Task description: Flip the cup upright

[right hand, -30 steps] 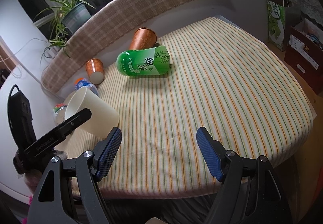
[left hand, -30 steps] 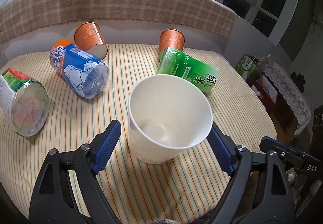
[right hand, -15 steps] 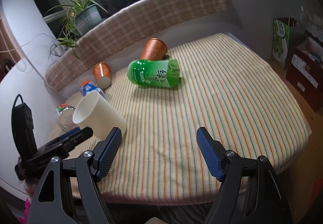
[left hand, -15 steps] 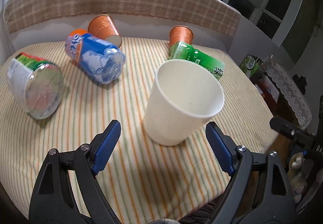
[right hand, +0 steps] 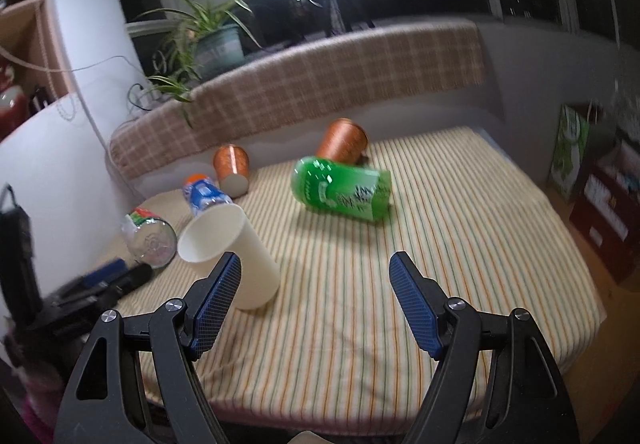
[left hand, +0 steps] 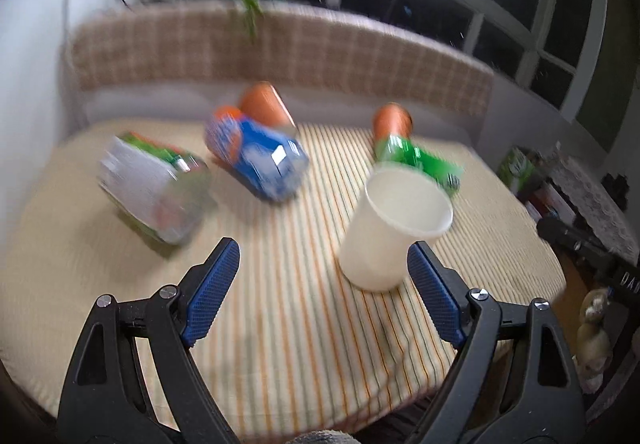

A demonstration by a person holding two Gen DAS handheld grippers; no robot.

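A white paper cup [left hand: 390, 232] stands upright on the striped tablecloth, mouth up; it also shows in the right wrist view [right hand: 236, 250]. My left gripper [left hand: 324, 292] is open and empty, pulled back from the cup, which stands ahead and right of centre by the right finger [left hand: 434, 294]. My right gripper [right hand: 316, 304] is open and empty above the table's front edge, with the cup just behind its left finger [right hand: 214, 302].
Lying on the cloth: a green cup [right hand: 344, 190], two orange cups [right hand: 232, 170] [right hand: 344, 140], a blue bottle [left hand: 256, 160], a clear jar [left hand: 154, 190]. A checked bench back [right hand: 320, 84] runs behind. Boxes [right hand: 600, 212] stand right of the table.
Both grippers have drawn back and tilted up, so more of the room shows. The white cup stands free on the cloth, farther from the left gripper.
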